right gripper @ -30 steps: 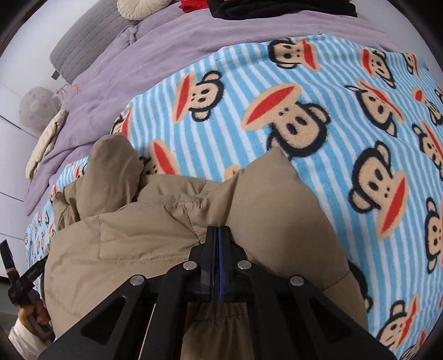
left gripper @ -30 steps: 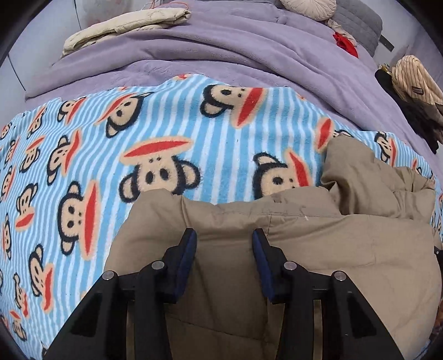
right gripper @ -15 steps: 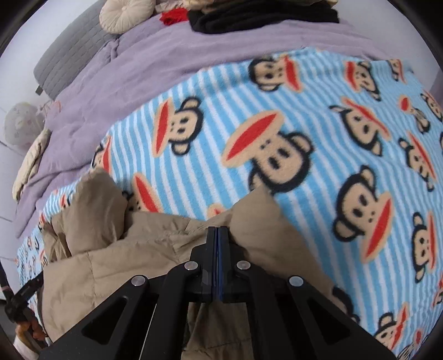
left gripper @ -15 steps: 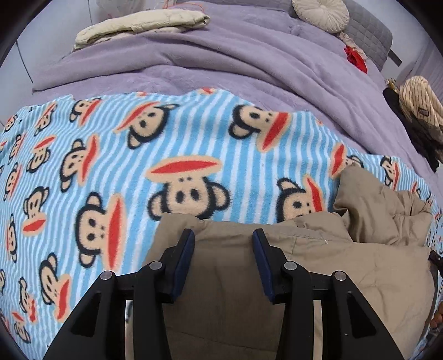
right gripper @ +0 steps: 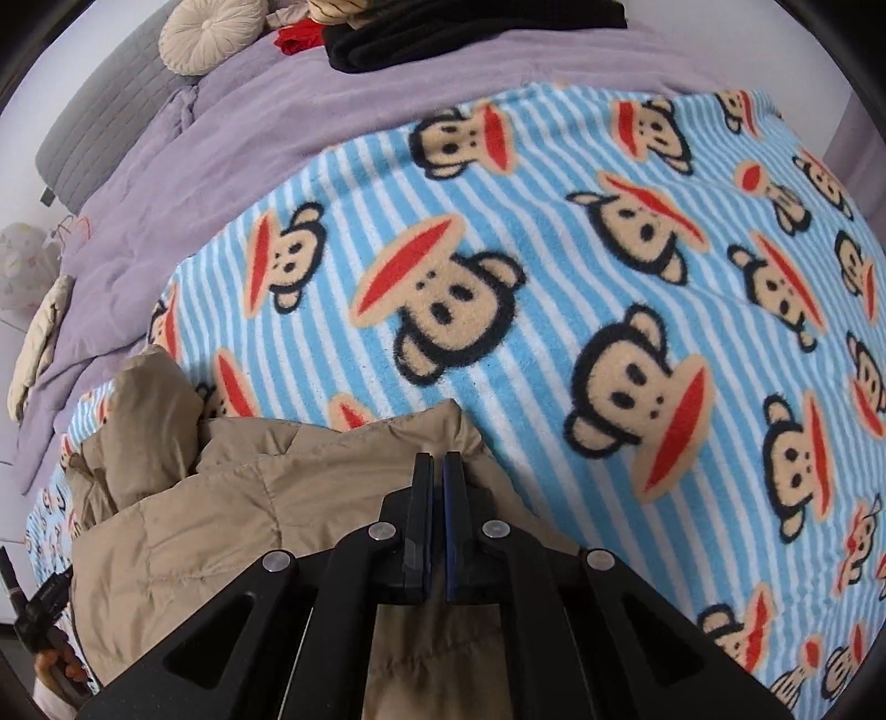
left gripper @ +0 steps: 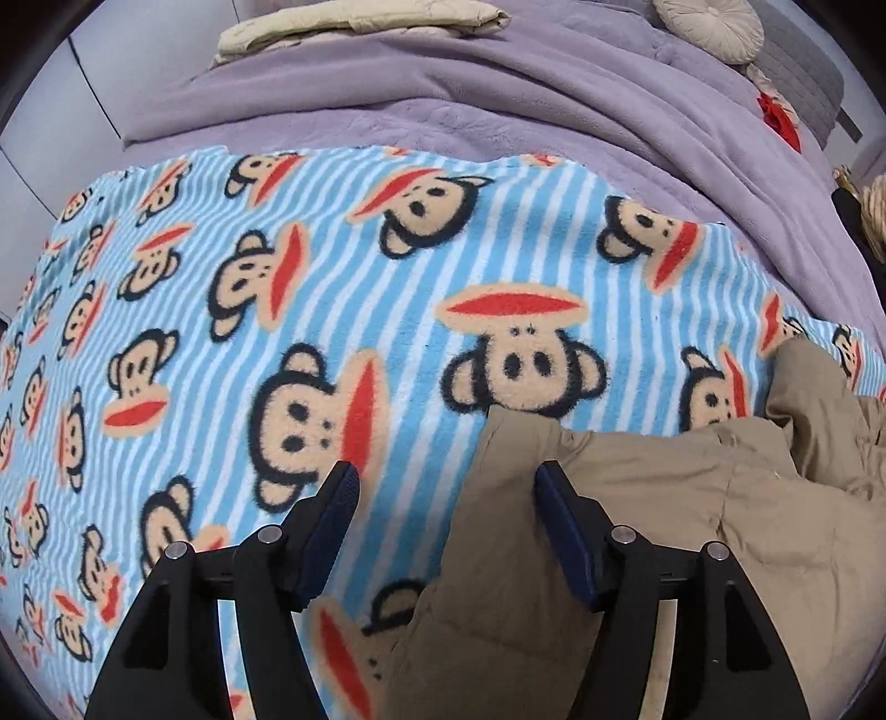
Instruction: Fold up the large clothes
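A tan padded jacket lies crumpled on the blue striped monkey-print blanket. My left gripper is open, its jaws wide apart above the jacket's left corner, holding nothing. In the right wrist view my right gripper is shut on the jacket, pinching its edge near a raised corner. The left gripper also shows at the lower left of that view, too small to read.
A purple bedspread covers the far part of the bed. A cream folded item and a round cushion lie at the back. Black clothes and a red item lie at the far edge.
The left gripper has opened wider and shifted left off the jacket, so more blanket shows beneath it. The right gripper stays shut on the jacket, which has been drawn back toward me.
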`<state>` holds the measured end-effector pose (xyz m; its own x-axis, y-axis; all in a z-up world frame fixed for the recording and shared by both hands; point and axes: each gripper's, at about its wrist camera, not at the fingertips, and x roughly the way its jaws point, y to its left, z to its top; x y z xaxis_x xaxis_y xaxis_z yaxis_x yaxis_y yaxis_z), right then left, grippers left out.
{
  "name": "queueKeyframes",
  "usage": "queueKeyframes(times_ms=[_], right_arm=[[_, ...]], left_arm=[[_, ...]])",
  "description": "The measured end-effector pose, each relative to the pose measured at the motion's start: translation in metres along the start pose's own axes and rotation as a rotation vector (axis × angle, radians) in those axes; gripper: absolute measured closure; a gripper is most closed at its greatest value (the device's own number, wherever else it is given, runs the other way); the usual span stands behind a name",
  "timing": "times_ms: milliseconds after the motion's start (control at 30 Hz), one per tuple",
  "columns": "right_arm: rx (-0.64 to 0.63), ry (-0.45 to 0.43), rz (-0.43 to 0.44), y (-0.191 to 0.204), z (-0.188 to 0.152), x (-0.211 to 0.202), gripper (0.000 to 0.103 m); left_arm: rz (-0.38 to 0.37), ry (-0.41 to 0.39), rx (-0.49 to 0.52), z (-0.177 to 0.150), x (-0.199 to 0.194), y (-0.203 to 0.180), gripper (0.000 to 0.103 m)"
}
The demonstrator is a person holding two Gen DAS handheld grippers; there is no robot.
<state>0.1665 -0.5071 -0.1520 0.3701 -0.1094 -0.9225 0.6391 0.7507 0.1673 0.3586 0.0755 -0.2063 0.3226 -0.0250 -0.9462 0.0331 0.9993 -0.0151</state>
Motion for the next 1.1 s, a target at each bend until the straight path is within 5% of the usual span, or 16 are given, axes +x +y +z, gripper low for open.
queueKeyframes(times_ms=[167,467,500,567,633,700,800,1100], right_arm=[[0.016,-0.021,0.099,-0.003,-0.030,-0.047,0.099],[0.083,0.081,0.202,-0.003,-0.118,-0.075,0.099],[0.085,0.094,0.210,-0.003,-0.128,-0.077,0.099],[0.097,0.114,0.224,-0.004,-0.143,-0.078,0.099],[0.113,0.135,0.239,-0.005,-0.155,-0.077,0.098],[0.123,0.150,0.250,-0.006,-0.166,-0.076,0.086],[0.139,0.146,0.258,-0.009,-0.177,-0.078,0.038],[0.167,0.150,0.304,-0.017,-0.206,-0.079,0.022]], left_arm=[[-0.054,0.006,0.080,-0.037,-0.039,0.006,0.035],[-0.140,0.047,0.156,-0.125,-0.085,-0.012,0.035],[-0.146,0.048,0.158,-0.132,-0.089,-0.016,0.032],[-0.155,0.035,0.147,-0.143,-0.095,-0.018,0.001],[-0.175,0.015,0.123,-0.152,-0.103,-0.018,0.001],[-0.191,0.020,0.095,-0.157,-0.107,-0.017,0.001],[-0.183,0.046,0.065,-0.163,-0.106,-0.014,0.001],[-0.120,0.074,0.067,-0.183,-0.100,-0.010,0.001]])
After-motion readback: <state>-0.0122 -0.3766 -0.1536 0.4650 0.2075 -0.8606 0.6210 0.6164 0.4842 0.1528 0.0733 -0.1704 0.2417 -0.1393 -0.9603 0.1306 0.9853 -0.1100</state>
